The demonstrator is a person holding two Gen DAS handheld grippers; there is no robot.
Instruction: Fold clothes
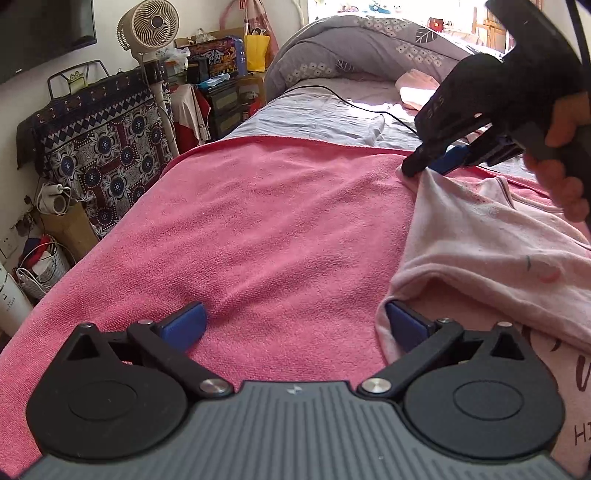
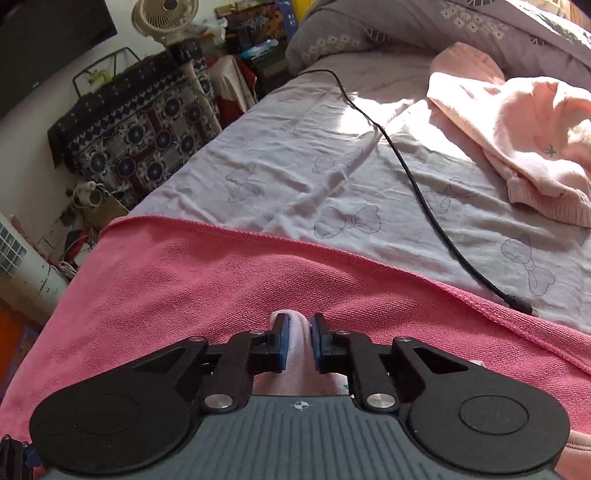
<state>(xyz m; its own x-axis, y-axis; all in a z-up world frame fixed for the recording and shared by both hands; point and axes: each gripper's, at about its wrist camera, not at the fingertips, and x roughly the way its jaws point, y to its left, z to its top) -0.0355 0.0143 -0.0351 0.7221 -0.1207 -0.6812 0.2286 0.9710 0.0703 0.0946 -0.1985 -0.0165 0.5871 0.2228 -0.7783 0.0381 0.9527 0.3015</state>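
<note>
Left wrist view: pink towel (image 1: 258,221) covers bed (image 1: 314,110); left claw (image 1: 295,325) released; right claw (image 2: 298,341) loosened around shirt (image 2: 295,343).

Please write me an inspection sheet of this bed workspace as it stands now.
Surface: pink towel spread over a grey sheet on the bed.
Job's things: pale pink shirt on the towel's right side; a second pink garment lies further up the sheet.
Clutter: nothing seen on the towel.
Grippers: left gripper open, its right finger at the shirt's edge; right gripper has a shirt fold between its slightly parted fingers.
Cables: black cable runs across the sheet, its plug near the towel's edge.
Surroundings: fan, patterned cloth over furniture, grey quilt, boxes and bags by the wall.
</note>
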